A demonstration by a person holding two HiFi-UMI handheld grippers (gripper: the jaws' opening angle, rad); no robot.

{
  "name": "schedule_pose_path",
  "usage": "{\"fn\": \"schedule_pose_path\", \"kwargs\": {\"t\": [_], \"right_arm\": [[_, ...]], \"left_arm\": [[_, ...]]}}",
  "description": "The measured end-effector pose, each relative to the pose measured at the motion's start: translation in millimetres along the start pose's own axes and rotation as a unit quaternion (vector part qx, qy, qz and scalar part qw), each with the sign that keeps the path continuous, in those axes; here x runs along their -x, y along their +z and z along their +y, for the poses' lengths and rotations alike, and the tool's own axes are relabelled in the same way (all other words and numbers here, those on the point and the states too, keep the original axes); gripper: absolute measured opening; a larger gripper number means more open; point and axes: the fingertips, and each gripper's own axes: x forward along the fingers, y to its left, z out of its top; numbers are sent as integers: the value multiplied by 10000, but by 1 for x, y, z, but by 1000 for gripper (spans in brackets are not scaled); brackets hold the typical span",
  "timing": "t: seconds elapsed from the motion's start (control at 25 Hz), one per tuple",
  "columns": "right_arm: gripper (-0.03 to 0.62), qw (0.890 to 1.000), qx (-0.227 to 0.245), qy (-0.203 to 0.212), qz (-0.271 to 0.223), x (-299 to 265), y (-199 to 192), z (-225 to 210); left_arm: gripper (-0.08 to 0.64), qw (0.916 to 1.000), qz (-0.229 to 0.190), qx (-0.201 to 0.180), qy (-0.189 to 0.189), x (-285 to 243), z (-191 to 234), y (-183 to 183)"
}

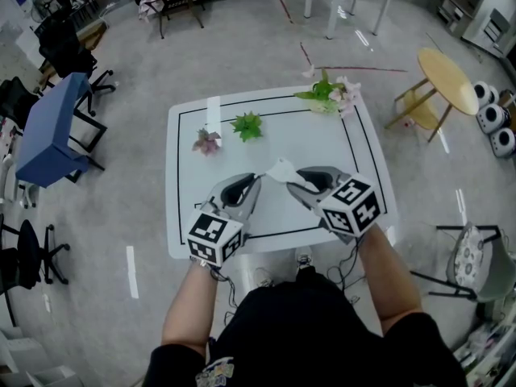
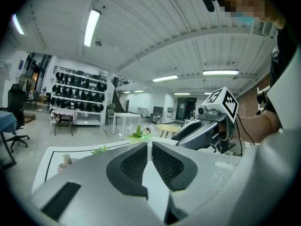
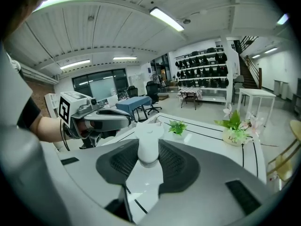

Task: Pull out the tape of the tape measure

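Holding pink flowers [image 3: 254, 122], a pot [image 3: 232, 137] stands beyond the tape measure [image 3: 149, 142].

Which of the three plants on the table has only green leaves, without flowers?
The middle plant, all green. The small plant left of it and the bigger potted plant at the far edge both carry pink flowers.

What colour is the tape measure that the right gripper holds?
White; the tape measure shows best in the right gripper view.

white table [image 1: 322, 147] with black border line, bearing green leaf sprig [image 1: 247, 126], pink flower [image 1: 206, 141] just beside it, potted flowering plant [image 1: 326, 95] at far edge. on the floor around: round yellow table [image 1: 447, 79], blue table [image 1: 52, 127].
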Motion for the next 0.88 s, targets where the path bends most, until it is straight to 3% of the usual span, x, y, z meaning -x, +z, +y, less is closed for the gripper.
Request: {"fn": "schedule_pose_path", "kwargs": {"t": [0.44,0.72,0.88], "right_arm": [[129,9978,122,-592,284,-2,-17,-14],[129,9957,-87,-880,269,8,-23,-30],[129,9931,-171,-1112,314,12,-28,-41]], "left_arm": [[34,9991,241,186,297,-2,4,-10],[32,9976,282,368,514,-1,14,-13],[32,9949,312,498,817,2,25,-14]]}}
